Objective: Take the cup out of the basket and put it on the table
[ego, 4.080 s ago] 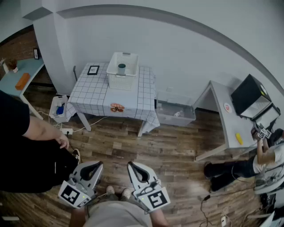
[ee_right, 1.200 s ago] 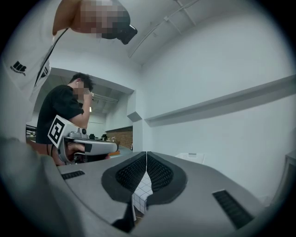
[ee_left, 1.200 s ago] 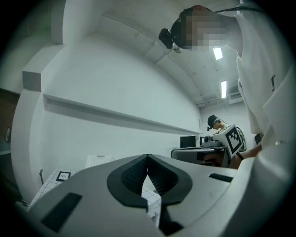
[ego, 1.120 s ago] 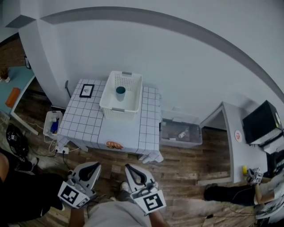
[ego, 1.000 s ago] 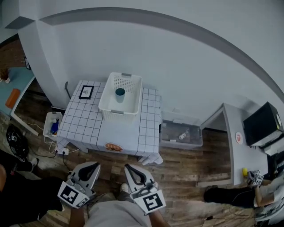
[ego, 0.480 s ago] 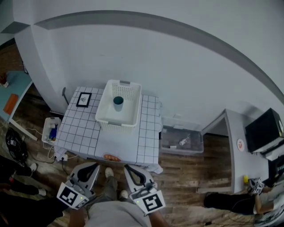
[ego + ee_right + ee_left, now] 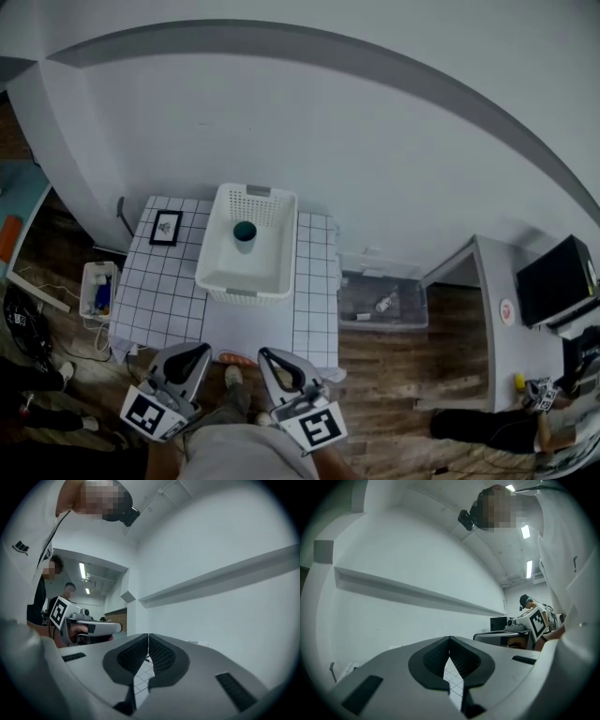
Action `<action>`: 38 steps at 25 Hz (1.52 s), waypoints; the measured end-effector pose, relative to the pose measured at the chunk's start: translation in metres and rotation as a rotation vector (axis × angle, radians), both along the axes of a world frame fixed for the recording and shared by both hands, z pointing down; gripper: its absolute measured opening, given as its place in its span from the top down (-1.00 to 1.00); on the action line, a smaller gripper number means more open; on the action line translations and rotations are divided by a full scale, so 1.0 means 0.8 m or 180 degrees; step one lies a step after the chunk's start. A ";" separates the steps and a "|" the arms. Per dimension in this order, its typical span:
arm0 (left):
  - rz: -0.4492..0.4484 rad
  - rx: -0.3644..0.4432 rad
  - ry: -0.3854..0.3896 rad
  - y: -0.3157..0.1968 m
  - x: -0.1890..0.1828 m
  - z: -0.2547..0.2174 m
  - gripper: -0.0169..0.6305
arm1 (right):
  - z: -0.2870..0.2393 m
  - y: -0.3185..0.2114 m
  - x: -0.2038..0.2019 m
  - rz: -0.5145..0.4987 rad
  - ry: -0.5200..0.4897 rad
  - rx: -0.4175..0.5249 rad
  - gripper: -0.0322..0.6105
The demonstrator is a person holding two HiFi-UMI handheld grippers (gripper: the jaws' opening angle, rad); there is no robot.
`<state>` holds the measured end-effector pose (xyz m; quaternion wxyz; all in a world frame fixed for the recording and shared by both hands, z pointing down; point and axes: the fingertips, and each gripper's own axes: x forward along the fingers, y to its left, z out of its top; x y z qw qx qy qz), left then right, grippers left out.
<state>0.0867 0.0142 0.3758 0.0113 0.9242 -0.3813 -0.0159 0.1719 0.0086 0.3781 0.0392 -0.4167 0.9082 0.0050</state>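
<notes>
A dark teal cup (image 7: 245, 232) stands upright inside a white slotted basket (image 7: 228, 277) on a table with a checked cloth (image 7: 159, 305), seen in the head view. Both grippers hang low in that view, short of the table's near edge. My left gripper (image 7: 199, 351) is shut and holds nothing; my right gripper (image 7: 266, 355) is also shut and empty. In the left gripper view the jaws (image 7: 450, 638) meet at their tips, with a strip of the checked cloth showing below them. The right gripper view shows the same meeting tips (image 7: 148, 634). Neither gripper view shows the cup.
A small black picture frame (image 7: 166, 228) lies on the table left of the basket. On the floor sit a clear plastic bin (image 7: 380, 302) right of the table and a small crate (image 7: 96, 291) at its left. A white desk (image 7: 502, 323) with a monitor (image 7: 555, 279) stands at right.
The table and basket have slid down the head view and grown larger, nearer to both grippers. Both grippers stay shut and empty, side by side.
</notes>
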 end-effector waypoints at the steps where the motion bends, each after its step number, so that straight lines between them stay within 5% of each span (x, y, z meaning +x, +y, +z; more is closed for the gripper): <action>1: 0.0013 -0.0013 0.0003 -0.010 -0.004 0.002 0.94 | -0.001 -0.010 -0.003 0.0014 -0.0020 0.0003 0.87; 22: 0.0373 -0.0120 0.0068 -0.173 -0.035 0.018 0.94 | 0.010 -0.158 -0.036 0.0406 0.0008 -0.0075 0.87; 38: 0.0104 -0.0196 0.0032 -0.255 -0.016 0.027 0.94 | 0.024 -0.254 -0.016 0.0145 0.0029 -0.0146 0.87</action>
